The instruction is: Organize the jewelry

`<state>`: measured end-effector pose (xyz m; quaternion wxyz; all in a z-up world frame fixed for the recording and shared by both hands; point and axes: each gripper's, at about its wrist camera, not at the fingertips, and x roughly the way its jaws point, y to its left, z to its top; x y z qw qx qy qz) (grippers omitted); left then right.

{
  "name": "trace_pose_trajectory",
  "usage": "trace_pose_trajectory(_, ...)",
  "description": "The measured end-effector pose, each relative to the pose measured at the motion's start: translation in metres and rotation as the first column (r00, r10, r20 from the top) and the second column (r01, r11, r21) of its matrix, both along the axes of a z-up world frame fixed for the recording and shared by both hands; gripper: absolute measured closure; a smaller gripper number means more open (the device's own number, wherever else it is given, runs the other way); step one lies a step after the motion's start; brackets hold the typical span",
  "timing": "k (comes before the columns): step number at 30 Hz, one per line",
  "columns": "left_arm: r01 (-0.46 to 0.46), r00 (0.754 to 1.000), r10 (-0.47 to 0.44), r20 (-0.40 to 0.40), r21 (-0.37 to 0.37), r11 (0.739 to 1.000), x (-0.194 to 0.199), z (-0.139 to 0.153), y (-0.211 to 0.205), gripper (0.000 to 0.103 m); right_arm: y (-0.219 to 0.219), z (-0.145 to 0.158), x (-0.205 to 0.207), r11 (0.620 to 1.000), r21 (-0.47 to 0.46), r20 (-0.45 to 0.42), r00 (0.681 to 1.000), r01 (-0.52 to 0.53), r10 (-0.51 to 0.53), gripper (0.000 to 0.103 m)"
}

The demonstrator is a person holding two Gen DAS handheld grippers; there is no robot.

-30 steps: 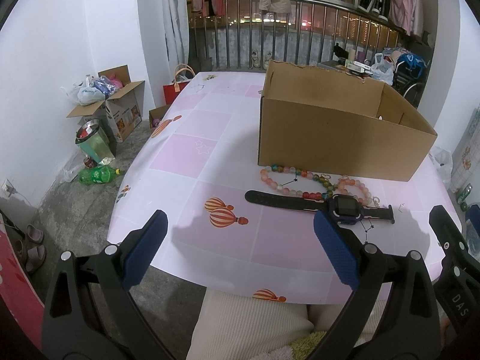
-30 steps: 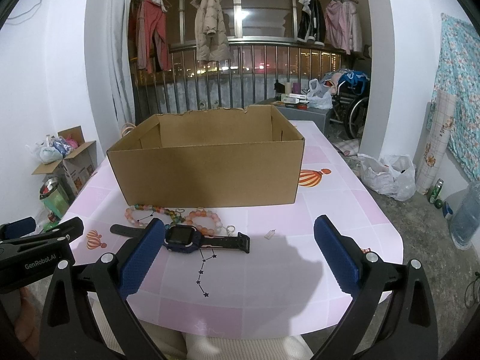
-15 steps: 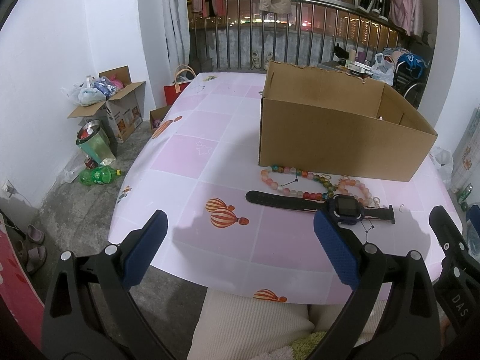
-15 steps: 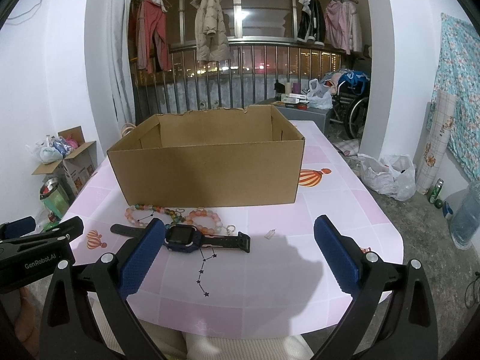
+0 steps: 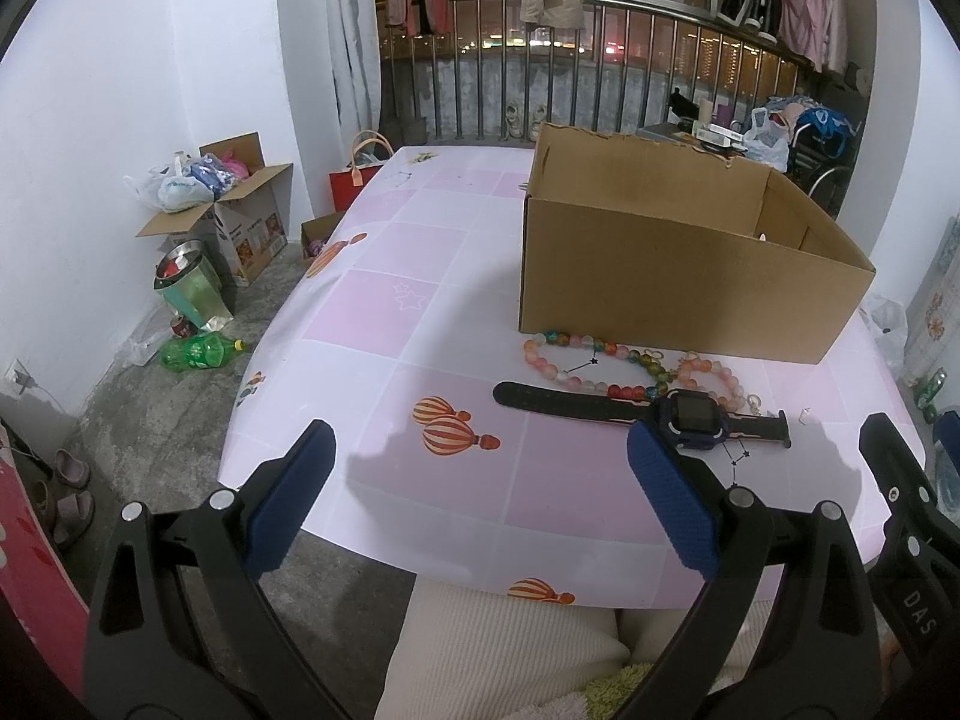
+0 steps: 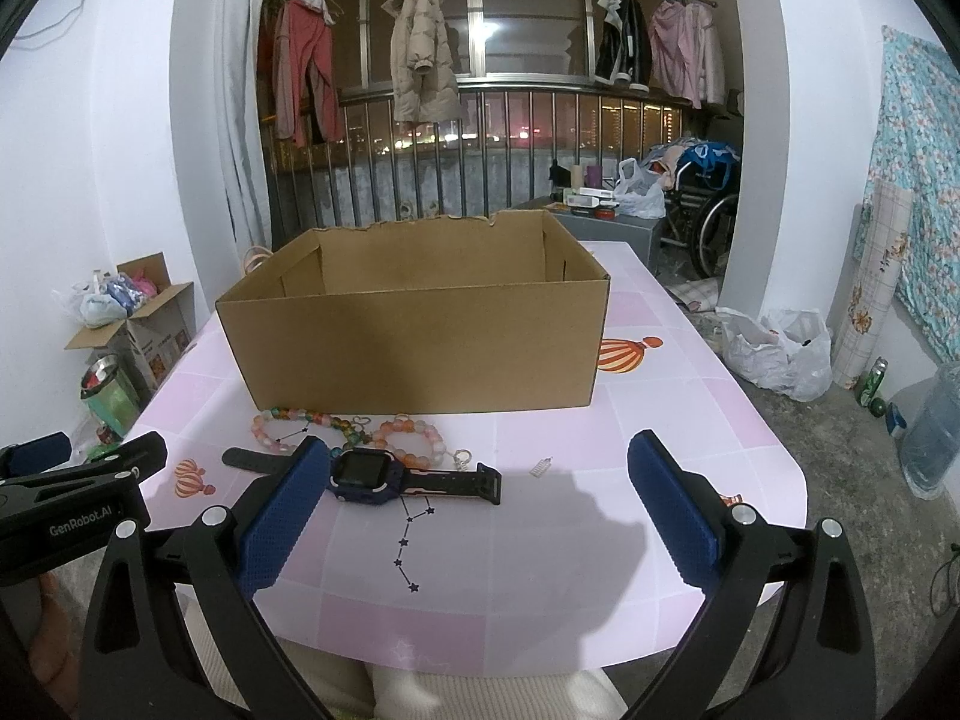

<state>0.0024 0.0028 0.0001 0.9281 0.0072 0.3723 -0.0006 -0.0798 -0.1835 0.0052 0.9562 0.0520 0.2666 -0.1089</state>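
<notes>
Nothing differs from a second ago. The left gripper [image 5: 480, 495] and right gripper [image 6: 480, 507] still hover low in frame, jaws spread wide and empty. The watch [image 6: 363, 474] and bead bracelets [image 6: 354, 429] lie mid-frame on the table [image 6: 540, 540], before the cardboard box [image 6: 420, 342].

No visible change vs earlier frames: nothing has moved in either wrist view, left or right.
</notes>
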Motion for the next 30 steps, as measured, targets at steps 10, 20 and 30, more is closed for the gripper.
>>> trace_pose_trajectory(10, 0.0, 1.0, 0.0, -0.001, -0.002, 1.0, 0.0, 0.0, 0.0, 0.009, 0.0, 0.0, 0.0, 1.0, 0.0, 0.0, 1.0, 0.0, 0.0, 0.006)
trace_pose_trajectory(20, -0.002, 1.0, 0.002, -0.004, -0.001, 1.0, 0.001, 0.0, 0.002, 0.009, -0.002, 0.0, -0.002, 1.0, 0.001, 0.0, 1.0, 0.0, 0.0, 0.006)
trace_pose_trajectory(30, 0.014, 1.0, -0.013, -0.008, 0.011, 1.0, 0.003, -0.004, 0.0, 0.009, -0.004, -0.011, 0.004, 1.0, 0.014, -0.013, 1.0, 0.004, -0.004, 0.006)
